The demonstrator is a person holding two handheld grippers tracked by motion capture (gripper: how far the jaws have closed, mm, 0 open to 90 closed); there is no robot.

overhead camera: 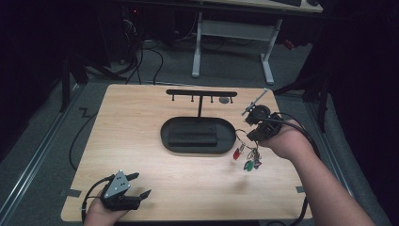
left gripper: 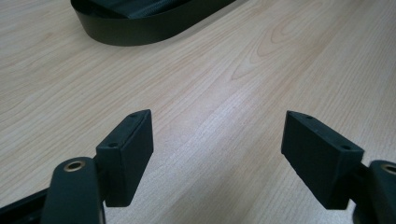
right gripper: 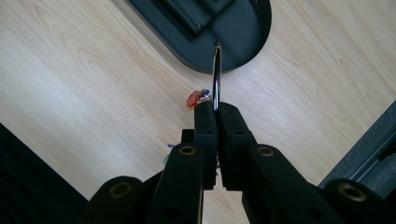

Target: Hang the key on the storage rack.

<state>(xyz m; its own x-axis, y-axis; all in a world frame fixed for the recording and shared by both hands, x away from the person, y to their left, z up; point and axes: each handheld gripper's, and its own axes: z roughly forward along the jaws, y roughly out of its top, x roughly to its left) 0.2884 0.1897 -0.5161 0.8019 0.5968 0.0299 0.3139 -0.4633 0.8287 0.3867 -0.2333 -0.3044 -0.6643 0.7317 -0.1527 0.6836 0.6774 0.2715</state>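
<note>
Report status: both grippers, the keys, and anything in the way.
Left gripper open, idle, low over table. Right gripper shut on key ring, keys dangling beside black stand. Nothing in the way.

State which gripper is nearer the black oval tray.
Right. The right gripper, clamping a key ring, sits just beside the tray; the left gripper rests near the table's front edge.

High view: overhead, facing forward-down on desk (overhead camera: 141, 141). Claw views: close, low over desk; all share tray (overhead camera: 197, 136).

Light wooden table (overhead camera: 141, 136) with black oval stand base (overhead camera: 197, 135) on it.
</note>
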